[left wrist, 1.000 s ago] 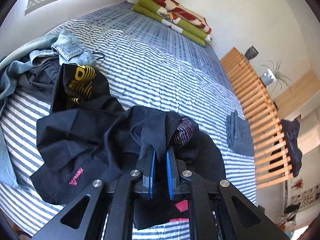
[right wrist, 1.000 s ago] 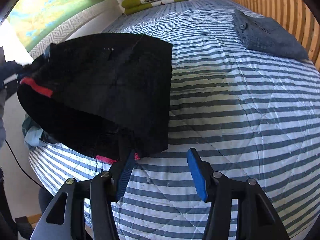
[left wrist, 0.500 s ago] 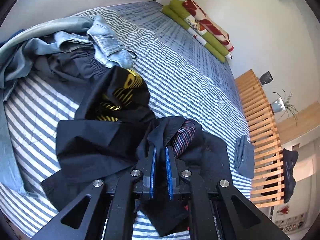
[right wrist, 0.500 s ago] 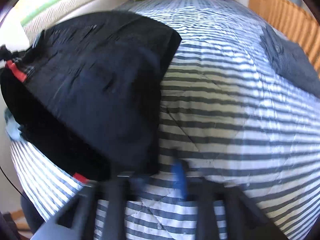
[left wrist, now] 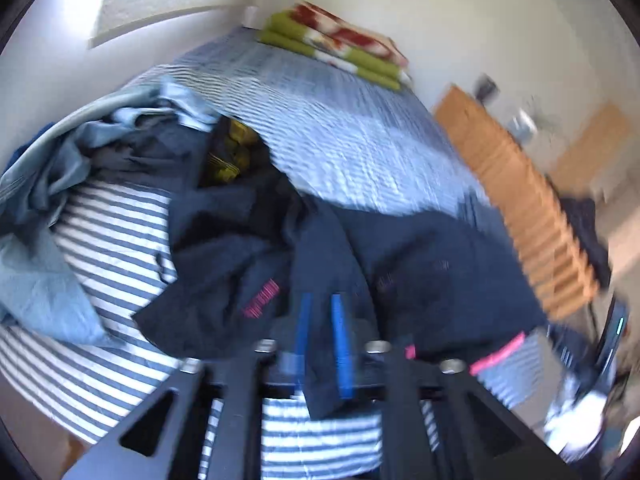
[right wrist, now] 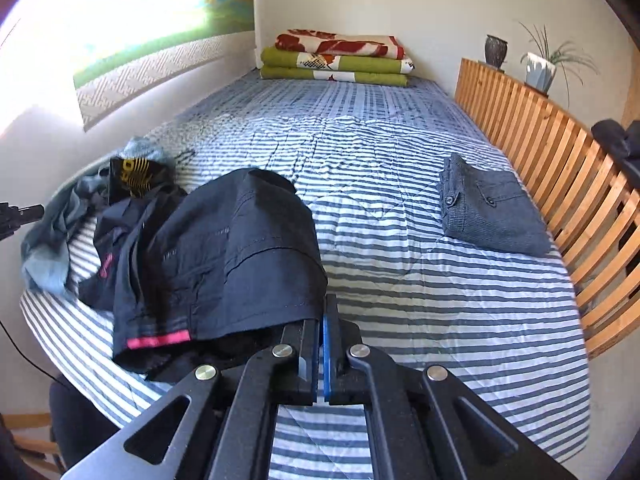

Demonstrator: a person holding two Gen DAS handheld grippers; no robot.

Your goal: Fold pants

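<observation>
The black pants [right wrist: 224, 256] lie on the near left part of the bed [right wrist: 400, 280], on the blue-and-white striped cover. In the right wrist view the garment's long axis runs from the near right edge, at the gripper, back and to the left toward the clothes pile [right wrist: 80, 208]; a hem with a pink band [right wrist: 158, 339] faces the near edge of the bed. The right gripper [right wrist: 321, 320] is closed, with its 2 blue pads together and the near right edge of the pants pinched between them. The left wrist view is blurred. There the left gripper [left wrist: 322, 334] has its jaws opening, and a strip of black fabric hangs between the 2 blue pads [left wrist: 340, 344]; whether the pads press on it cannot be told. A folded grey garment [right wrist: 490, 208] lies on the right side of the bed, well apart from the pants and near the wooden slatted rail [right wrist: 560, 168]. A stack of folded blankets [right wrist: 336, 58] sits at the far end of the bed against the wall.
</observation>
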